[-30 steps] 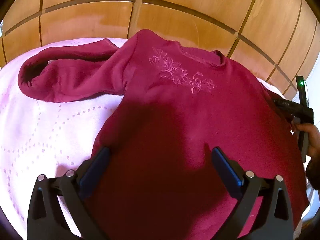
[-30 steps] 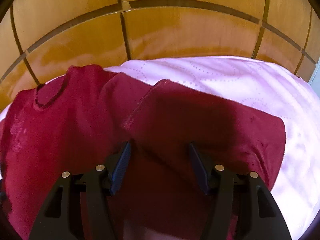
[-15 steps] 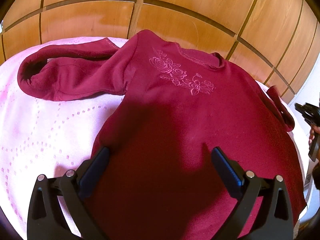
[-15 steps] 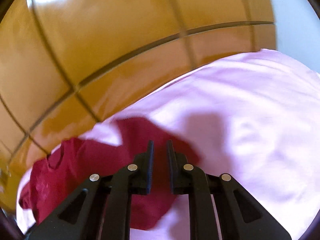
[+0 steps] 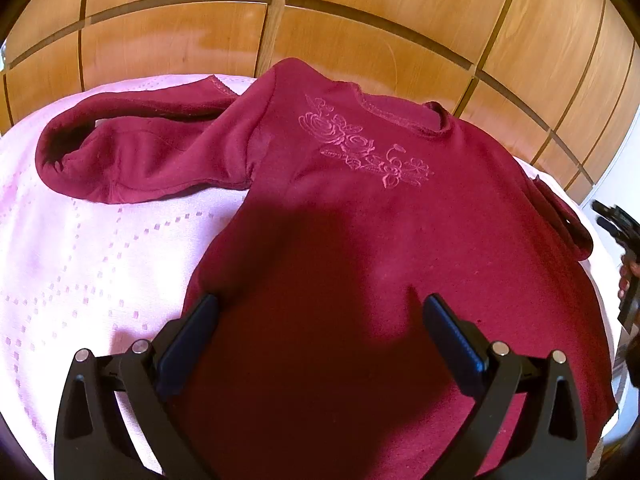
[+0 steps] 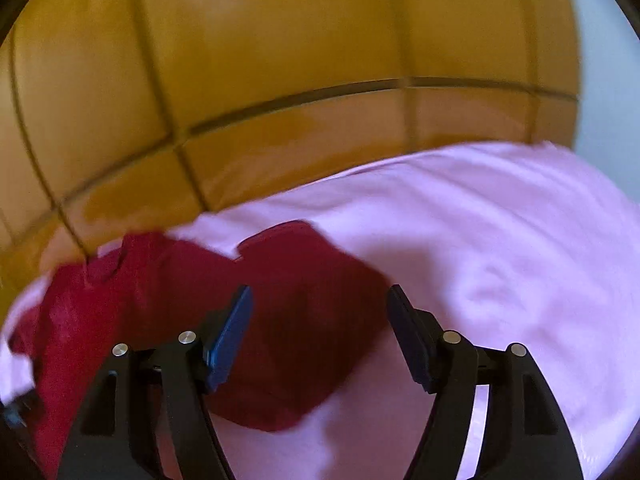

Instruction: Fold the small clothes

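Grippers frame a maroon sweater (image 5: 360, 240) spread front-up on a pink bedspread (image 5: 80, 260): the left gripper (image 5: 320, 320) hangs over its lower body with fingers wide apart and nothing between them. The right gripper (image 6: 320, 312), its jaws just opened and empty, hovers above the folded right sleeve (image 6: 304, 300). Beyond, the other sleeve (image 5: 140, 160) lies doubled back toward wooden panelling (image 5: 360, 20).

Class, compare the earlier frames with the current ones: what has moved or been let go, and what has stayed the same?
The right gripper pinched the sweater's right sleeve, pulled it outward across the pink cover, and its jaws have just opened, so the sleeve now lies free. The left gripper stayed open above the maroon sweater; the other sleeve has not shifted.
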{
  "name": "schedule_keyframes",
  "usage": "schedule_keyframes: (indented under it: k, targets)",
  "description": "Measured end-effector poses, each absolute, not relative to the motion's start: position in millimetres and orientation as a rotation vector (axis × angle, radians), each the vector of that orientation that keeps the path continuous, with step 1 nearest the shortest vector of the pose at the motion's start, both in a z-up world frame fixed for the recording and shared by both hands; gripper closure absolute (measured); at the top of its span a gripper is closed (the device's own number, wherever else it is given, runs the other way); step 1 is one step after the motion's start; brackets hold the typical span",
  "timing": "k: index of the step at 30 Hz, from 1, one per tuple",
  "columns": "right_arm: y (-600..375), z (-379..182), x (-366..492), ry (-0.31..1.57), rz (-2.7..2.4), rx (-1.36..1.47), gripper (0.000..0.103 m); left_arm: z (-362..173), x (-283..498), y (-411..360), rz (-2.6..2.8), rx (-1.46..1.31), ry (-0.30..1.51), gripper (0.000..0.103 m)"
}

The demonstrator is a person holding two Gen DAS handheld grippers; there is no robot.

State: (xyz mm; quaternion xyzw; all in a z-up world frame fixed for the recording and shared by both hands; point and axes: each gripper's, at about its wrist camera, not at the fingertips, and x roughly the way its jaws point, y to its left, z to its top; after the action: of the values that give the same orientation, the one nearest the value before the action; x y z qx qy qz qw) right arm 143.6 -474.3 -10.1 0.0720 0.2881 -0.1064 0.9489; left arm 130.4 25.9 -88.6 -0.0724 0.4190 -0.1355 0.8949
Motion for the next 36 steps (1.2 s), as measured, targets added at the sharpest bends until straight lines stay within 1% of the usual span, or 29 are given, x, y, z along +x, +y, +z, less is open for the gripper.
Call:
schedule_keyframes:
  k: [4,6,7,8,9,10,11,12,13,14,16,23,25,29,32,36]
  targets:
    - [-447.9,-28.8,190.3,0.697,-0.215,0.095,0.035,-88.8,130.7,23.7,-0.273,-0.133,0.872,0.002]
    - [-441.1,-43.1,212.2,0.772,-0.284,0.026,0.035,-89.1,131.0,22.4,-0.268,-0.126,0.874,0.002]
    - [-441.0,-47.8,214.1,0.792,-0.315,0.006,0.039,-89.0,131.1,22.5,-0.268,-0.125,0.875,0.002]
    - [-446.1,-50.3,214.8,0.8,-0.344,0.005,0.052,-89.0,131.3,22.8,-0.268,-0.126,0.875,0.002]
    - [-452.0,-48.9,211.5,0.789,-0.351,0.028,0.058,-89.0,131.3,22.7,-0.269,-0.127,0.874,0.002]
    - [-462.5,-44.8,203.9,0.769,-0.351,0.082,0.071,-88.9,131.4,23.0,-0.27,-0.129,0.874,0.002]
    - [-470.5,-41.8,198.0,0.753,-0.348,0.122,0.08,-89.2,131.6,23.1,-0.27,-0.131,0.873,0.002]
    - [-479.9,-38.1,188.7,0.733,-0.352,0.157,0.084,-89.4,131.8,23.1,-0.271,-0.132,0.873,0.002]
    - [-490.0,-34.4,176.3,0.709,-0.374,0.177,0.09,-89.7,132.1,23.0,-0.27,-0.131,0.874,0.002]
    - [-499.5,-30.5,164.1,0.685,-0.398,0.19,0.092,-90.1,132.1,22.4,-0.269,-0.129,0.875,0.002]
    - [-519.4,-24.2,141.9,0.638,-0.436,0.238,0.094,-89.9,132.1,21.4,-0.266,-0.124,0.876,0.002]
    - [-600.0,-16.1,70.5,0.471,-0.574,0.451,0.095,-89.7,132.4,21.8,-0.267,-0.124,0.875,0.002]
    - [-618.0,-23.7,58.1,0.455,-0.572,0.536,0.095,-89.6,132.7,22.3,-0.267,-0.122,0.875,0.002]
    - [-642.4,-66.0,41.8,0.489,-0.539,0.756,0.095,-89.8,132.9,22.5,-0.267,-0.124,0.875,0.002]
    - [-643.9,-88.6,30.9,0.497,-0.559,0.831,0.093,-89.8,133.2,22.9,-0.267,-0.123,0.876,0.002]
    - [-643.2,-93.5,11.5,0.442,-0.565,0.898,0.093,-89.7,132.9,22.5,-0.268,-0.125,0.875,0.002]
